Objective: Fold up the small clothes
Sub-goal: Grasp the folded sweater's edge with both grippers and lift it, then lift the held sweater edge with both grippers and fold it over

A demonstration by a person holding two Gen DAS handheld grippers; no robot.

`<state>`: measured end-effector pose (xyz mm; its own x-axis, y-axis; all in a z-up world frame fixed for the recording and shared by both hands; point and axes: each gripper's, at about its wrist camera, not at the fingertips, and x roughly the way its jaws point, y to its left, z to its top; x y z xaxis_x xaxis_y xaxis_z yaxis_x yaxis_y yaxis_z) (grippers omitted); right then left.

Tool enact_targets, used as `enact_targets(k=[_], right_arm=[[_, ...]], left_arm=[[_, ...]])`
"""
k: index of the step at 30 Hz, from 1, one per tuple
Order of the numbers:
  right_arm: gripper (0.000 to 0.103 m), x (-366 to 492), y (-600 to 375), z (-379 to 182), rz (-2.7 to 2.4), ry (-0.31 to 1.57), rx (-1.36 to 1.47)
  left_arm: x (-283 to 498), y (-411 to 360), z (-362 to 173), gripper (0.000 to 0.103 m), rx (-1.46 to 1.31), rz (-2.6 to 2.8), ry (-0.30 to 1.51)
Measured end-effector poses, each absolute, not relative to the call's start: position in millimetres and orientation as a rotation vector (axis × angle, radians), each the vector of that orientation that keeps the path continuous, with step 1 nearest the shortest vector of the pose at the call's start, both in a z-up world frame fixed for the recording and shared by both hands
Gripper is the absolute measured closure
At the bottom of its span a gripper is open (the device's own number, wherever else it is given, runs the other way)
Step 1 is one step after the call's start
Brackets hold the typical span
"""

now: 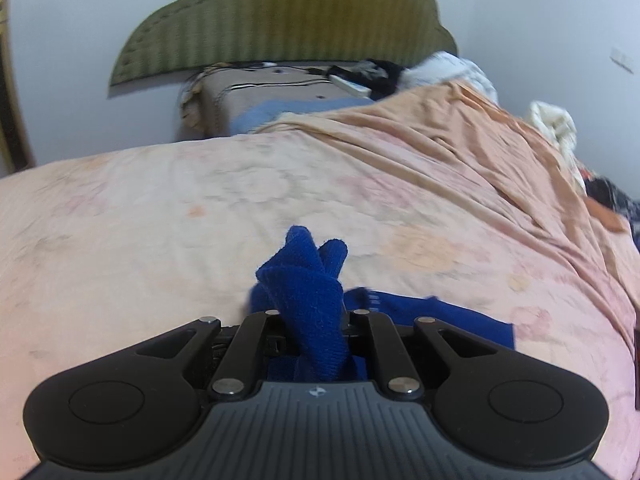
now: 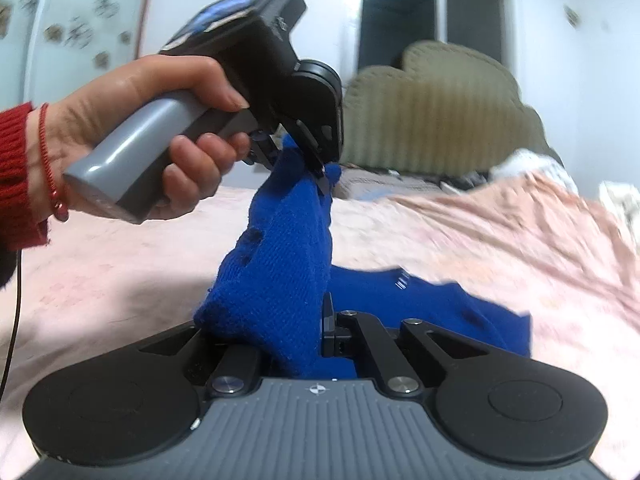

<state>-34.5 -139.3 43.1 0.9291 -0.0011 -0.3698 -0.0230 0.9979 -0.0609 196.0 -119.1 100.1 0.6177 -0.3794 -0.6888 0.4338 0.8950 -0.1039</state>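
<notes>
A small blue knit garment (image 1: 316,300) lies partly on the pink bedspread (image 1: 160,216). My left gripper (image 1: 312,320) is shut on a bunched edge of it, which sticks up between the jaws. In the right wrist view the left gripper (image 2: 316,164) is held by a hand at upper left, lifting the blue knit garment (image 2: 288,248) off the bed. My right gripper (image 2: 296,332) is shut on another edge of the same garment. The cloth stretches between the two grippers. The rest (image 2: 440,304) lies flat on the bed.
An olive green headboard (image 1: 288,16) stands against the far wall. A crumpled peach sheet (image 1: 460,128) covers the right of the bed. Loose clothes and a white cloth (image 1: 556,124) sit at the right edge. A dark window (image 2: 400,16) is behind.
</notes>
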Motion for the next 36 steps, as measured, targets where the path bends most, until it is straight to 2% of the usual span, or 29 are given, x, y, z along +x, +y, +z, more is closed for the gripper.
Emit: enact_targets(k=[16,18,19,21,24,25,26,28,34,36], right_arm=[[0.098,-46.3,-271.1,-10.8,-0.071,0.487,0.437],[0.095,-45.8,-282.4,-21.2,-0.049,0.517,0.526],[0.086,-46.4,-288.6,-25.6,-0.04,0.528,0.575],[0.084,-49.1,-300.7,-32.4,-0.021,0.539,0.67],[0.083,-55.1,-313.7,-38.7,0.001,0.537,0.76],[0.079,-57.9,-315.4,-39.2,0.003,0.535,0.771],[0.076,-60.6,-317.4,-39.9,0.001,0.532,0.776],[0.073,-65.9,-322.6,-42.8,0.016,0.518,0.817],[0.073,-76.1,-335.8,-52.6,0.032,0.486,0.927],[0.077,-78.0,-337.5,-53.5,0.028,0.483,0.936]], left_arm=[[177.4,-261.3,31.7,0.092,0.279,-0.569,0.837],[176.7,-269.5,25.2,0.089,0.281,-0.592,0.845],[175.8,-271.6,23.8,0.089,0.269,-0.599,0.845],[174.2,-272.6,25.7,0.083,0.243,-0.605,0.838],[175.3,-270.8,34.3,0.068,0.183,-0.613,0.817],[176.7,-269.0,38.5,0.057,0.151,-0.61,0.806],[178.0,-265.6,42.8,0.038,0.119,-0.602,0.791],[179.3,-259.9,52.5,0.025,0.083,-0.552,0.742],[176.8,-236.7,71.0,0.024,0.16,-0.481,0.679],[168.0,-220.0,68.7,0.024,0.206,-0.465,0.679]])
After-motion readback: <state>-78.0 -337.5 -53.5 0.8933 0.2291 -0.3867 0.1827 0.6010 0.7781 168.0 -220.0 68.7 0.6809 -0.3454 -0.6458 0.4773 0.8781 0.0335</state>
